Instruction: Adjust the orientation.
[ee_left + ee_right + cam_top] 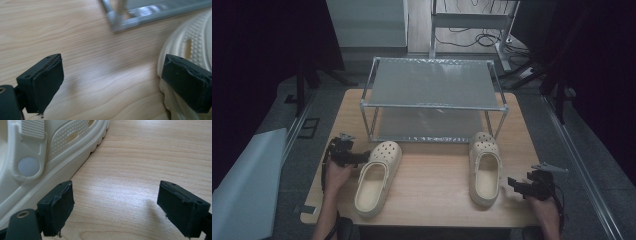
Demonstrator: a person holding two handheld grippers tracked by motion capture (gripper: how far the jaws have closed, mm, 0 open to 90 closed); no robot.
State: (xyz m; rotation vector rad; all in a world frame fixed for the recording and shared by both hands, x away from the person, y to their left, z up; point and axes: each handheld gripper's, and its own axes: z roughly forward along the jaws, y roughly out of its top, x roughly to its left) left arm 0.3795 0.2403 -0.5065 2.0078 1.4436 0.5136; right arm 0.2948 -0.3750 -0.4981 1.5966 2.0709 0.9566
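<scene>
I see two cream foam clogs with perforated toes on the wooden table. The left clog (377,177) lies upright, sole down, toe angled up and right, heel nearest me. The right clog (484,169) lies upright too, toe pointing away toward the rack, its heel strap folded forward. They lie well apart.

floor (592,150): grey | surround: dark curtains (257,45) | cables (472,37) behind table (432,200)

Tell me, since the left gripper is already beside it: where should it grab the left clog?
Probably the side wall of the left clog near its toe, approached from the clog's left by the open left gripper. The rim beside the foot opening is thin enough for one jaw inside, one outside.
</scene>
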